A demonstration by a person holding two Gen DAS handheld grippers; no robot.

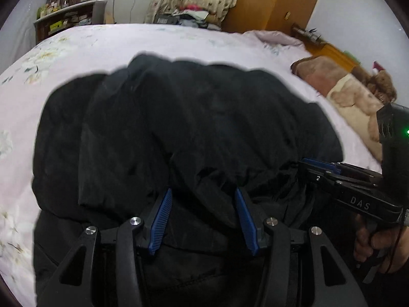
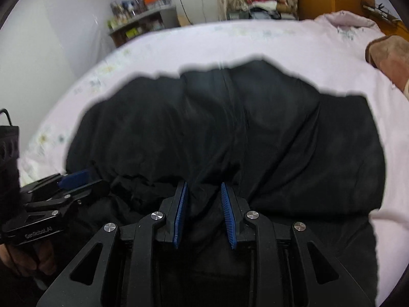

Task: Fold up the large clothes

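Both grippers, left (image 1: pixel 202 194) and right (image 2: pixel 203 188), look pinched onto the near hem of the black coat (image 1: pixel 179 117), which stretches away across the bed (image 1: pixel 102 46), hands side by side.

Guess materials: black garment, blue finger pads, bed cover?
Black garment: likely thin synthetic weave, slight sheen, soft creases. Blue pads: probably ribbed rubber or plastic, matte with fine ridges. Bed cover: looks like matte woven cotton, pale pink with faint floral print.
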